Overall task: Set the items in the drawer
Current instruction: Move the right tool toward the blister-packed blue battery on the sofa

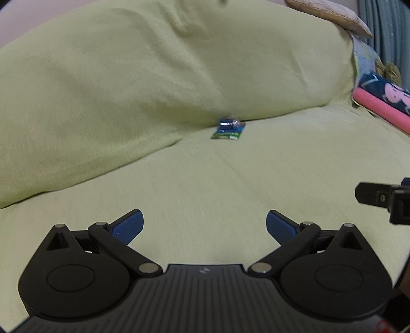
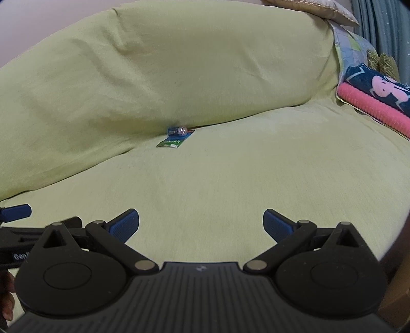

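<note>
We have both grippers hovering low over a yellow-green bedsheet [image 1: 230, 179], side by side, both pointed at the same target.

Left gripper [image 1: 205, 226]: jaws spread wide, nothing between the blue pads [image 1: 126, 228]. Right gripper [image 2: 201, 225]: same, released and empty, blue pads [image 2: 124, 225] well apart. Each shows up in the other's view: the right one pokes in at the right edge of the left wrist view, the left one sits at the far left of the right wrist view, just beside the right gripper's body.

Task item: a battery blister pack [image 1: 228, 129], blue battery on a green card, lying flat on the sheet at the far side, right where the sheet meets a big pillow [image 1: 153, 76] in the same yellow-green cover. In the right wrist view the pack [image 2: 175, 137] sits slightly left of centre. It is well apart from both grippers, nothing touching it.

Far right: a folded stack of fabric, pink towel [image 2: 371, 110] with a dark blue printed piece [image 2: 379, 84] on top. A beige cushion [image 1: 330, 15] rests on the pillow's top right. Grey-blue curtain [image 2: 379, 28] behind.

No drawer in either view.
</note>
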{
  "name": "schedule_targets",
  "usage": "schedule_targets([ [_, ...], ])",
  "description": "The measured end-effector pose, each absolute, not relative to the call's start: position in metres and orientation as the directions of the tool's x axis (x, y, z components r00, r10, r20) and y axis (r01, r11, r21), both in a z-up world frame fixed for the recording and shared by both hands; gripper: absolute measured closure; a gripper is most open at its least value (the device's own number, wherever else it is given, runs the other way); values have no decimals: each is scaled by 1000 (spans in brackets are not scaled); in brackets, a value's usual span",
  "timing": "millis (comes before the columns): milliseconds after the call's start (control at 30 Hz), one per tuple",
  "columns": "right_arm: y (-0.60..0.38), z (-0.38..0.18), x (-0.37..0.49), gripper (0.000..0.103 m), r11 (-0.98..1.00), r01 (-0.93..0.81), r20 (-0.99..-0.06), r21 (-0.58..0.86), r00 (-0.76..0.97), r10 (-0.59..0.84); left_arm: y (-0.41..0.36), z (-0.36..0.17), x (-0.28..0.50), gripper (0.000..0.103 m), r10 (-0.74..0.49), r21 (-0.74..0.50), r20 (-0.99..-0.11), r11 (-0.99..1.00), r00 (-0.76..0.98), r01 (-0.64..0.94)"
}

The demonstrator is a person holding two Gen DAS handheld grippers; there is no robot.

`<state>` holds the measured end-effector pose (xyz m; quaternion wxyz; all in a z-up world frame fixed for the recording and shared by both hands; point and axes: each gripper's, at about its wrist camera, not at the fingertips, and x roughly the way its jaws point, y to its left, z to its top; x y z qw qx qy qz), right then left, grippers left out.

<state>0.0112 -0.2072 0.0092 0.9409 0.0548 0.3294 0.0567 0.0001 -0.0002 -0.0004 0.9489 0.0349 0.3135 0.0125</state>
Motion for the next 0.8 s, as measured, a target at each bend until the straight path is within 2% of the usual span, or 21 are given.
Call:
schedule_targets([
  [200,-211,-14,57,1,988,-89,-599,130,787,150,1,-9,16,1,37,25,-611,999,791,-28],
  [300,-211,-27,81,1,988,-95,-602,124,784,151,10,-23,86,1,36,7,-695,999,718,-43],
  [433,-212,-44,107,1,988,-101,-611,119,777,153,0,-35,107,1,71,37,-628,997,775,-61],
  [800,-205,-79,157,1,989,-124,-620,86,770,150,15,-60,156,1,55,-33,-612,995,789,-94],
])
